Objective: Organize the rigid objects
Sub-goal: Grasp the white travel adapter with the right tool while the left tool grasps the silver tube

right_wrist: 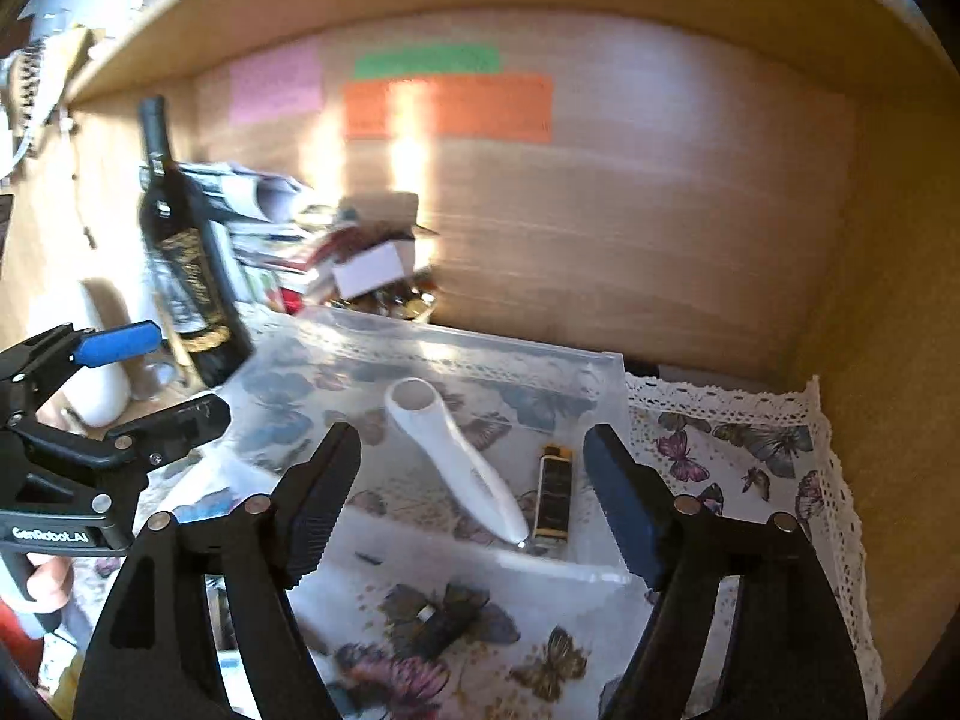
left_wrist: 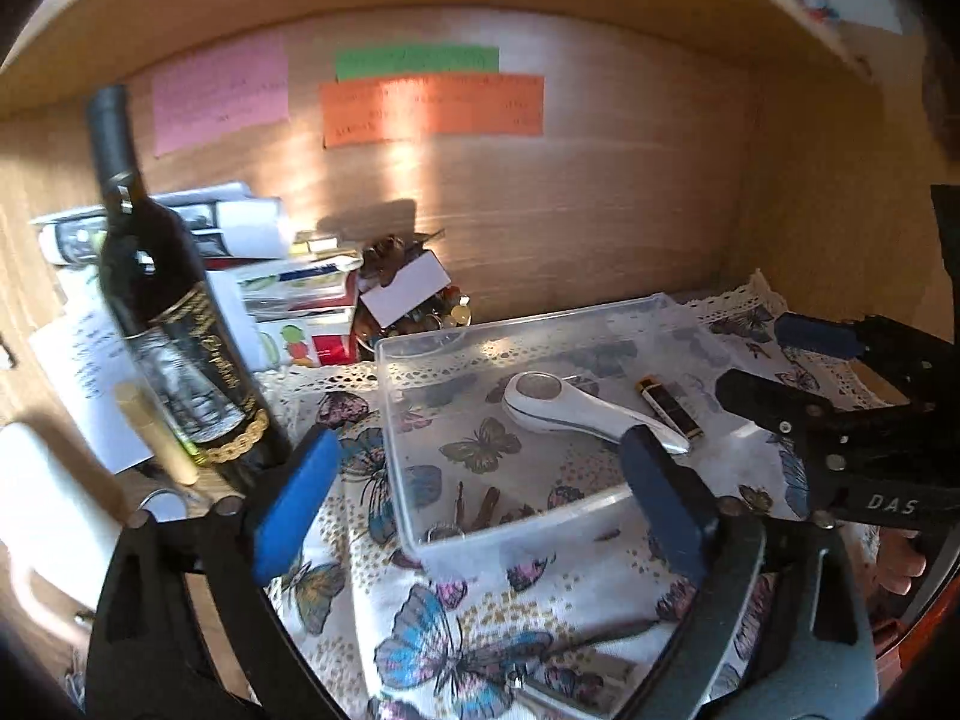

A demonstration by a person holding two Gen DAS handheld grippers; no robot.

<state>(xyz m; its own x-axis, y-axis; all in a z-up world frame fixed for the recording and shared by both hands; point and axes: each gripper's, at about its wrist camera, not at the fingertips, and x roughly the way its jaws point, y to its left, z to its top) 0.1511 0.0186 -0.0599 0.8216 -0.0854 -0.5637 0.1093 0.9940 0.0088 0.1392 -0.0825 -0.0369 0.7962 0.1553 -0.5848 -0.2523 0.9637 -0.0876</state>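
On the desk, over a butterfly-print cloth (left_wrist: pixel 480 618), sits a clear plastic box (left_wrist: pixel 420 480) with two things inside — a white handled tool (left_wrist: pixel 576 411) with a round head, and a small dark lighter (left_wrist: pixel 669 408) with a gold cap. In the left wrist view the two lie side by side near the box's far right corner, the lighter just beside the tool's handle.

The left tongs (left_wrist: pixel 480 486) stand wide open with nothing between the pads; their blue fingers (left_wrist: pixel 297 504) straddle the near part of the box without touching what is in it. The right tongs (right_wrist: pixel 474 492) are open too and grip nothing — in their own view the tool (right_wrist: pixel 456 462) and lighter (right_wrist: pixel 555 495) lie beyond the gap between the fingers.

To the left of the box a dark wine bottle (left_wrist: pixel 174 312) stands upright, with a white mug (left_wrist: pixel 48 516) nearer the camera and a heap of papers (left_wrist: pixel 228 240) behind. Pink (left_wrist: pixel 219 93), green (left_wrist: pixel 417 60) and orange (left_wrist: pixel 432 108) notes are stuck on the wooden back panel under a shelf.
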